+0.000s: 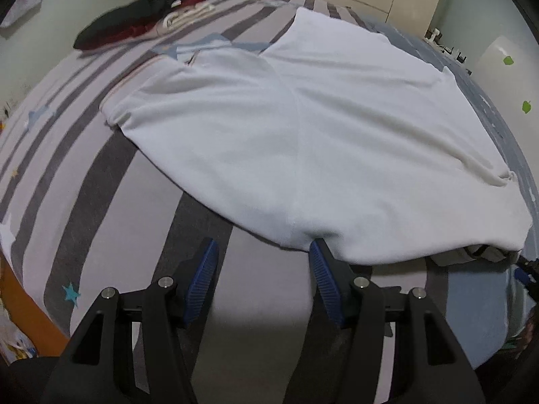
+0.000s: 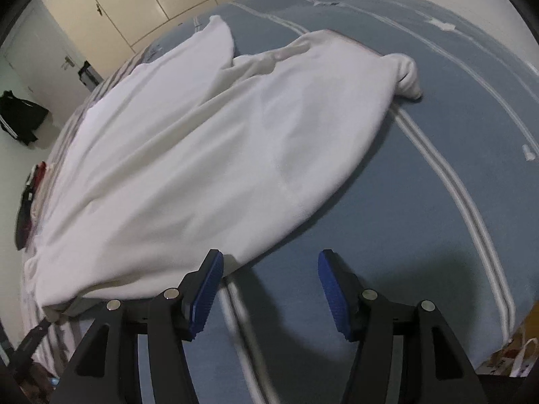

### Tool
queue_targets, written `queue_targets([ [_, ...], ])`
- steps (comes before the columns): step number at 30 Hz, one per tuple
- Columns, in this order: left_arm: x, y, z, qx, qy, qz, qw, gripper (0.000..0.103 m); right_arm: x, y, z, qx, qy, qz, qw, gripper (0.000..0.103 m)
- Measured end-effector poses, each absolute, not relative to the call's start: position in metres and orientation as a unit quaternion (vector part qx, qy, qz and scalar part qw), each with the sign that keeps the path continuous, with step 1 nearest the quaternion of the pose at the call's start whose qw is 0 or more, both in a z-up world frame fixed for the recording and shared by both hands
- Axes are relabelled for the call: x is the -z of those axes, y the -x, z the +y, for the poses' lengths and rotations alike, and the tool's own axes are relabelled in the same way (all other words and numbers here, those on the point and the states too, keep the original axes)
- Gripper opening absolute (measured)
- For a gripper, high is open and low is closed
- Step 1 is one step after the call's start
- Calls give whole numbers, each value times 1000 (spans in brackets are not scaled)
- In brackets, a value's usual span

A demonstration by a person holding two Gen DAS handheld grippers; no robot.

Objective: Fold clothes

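Left wrist view: left gripper [image 1: 262,259] standing wide open, gripping nothing, hovering over the striped bedspread [image 1: 101,208]. White garment [image 1: 303,128] lying spread just ahead; right pad touching or nearly touching its near hem, left pad clear of it. Long axis running away from the claw. Folded clothes pile [image 1: 141,20] sitting well apart at far left.

Right wrist view: right gripper [image 2: 271,269] likewise wide open and empty. Same garment [image 2: 202,155] lying ahead and leftward on the blue bedspread [image 2: 438,134], hem beside the left pad. Both claws appearing about equally near the hem.
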State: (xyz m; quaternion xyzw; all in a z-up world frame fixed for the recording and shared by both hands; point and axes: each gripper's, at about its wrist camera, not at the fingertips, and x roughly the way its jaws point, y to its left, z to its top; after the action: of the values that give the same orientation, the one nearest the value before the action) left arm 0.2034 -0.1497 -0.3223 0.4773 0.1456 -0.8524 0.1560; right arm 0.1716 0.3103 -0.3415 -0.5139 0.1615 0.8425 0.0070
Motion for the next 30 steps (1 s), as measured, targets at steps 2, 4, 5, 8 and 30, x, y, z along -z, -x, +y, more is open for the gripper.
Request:
queue_targets([
  [2,324,-203,-150,855,-471,150,157,61,347,-170,315,-840,508,188,-1,63],
  [4,324,-202,-152,858,-461,164,153,64,347,-169,314,-844,497,200,-12,70],
  [5,323,-201,-152,860,-458,170,150,64,346,-167,311,-846,494,199,-17,70],
  [8,312,-203,-150,878,-428,162,142,64,345,-163,301,-849,492,188,-32,70],
  [30,298,-216,-134,897,-412,83,135,6,319,-186,291,-877,466,121,-12,4],
])
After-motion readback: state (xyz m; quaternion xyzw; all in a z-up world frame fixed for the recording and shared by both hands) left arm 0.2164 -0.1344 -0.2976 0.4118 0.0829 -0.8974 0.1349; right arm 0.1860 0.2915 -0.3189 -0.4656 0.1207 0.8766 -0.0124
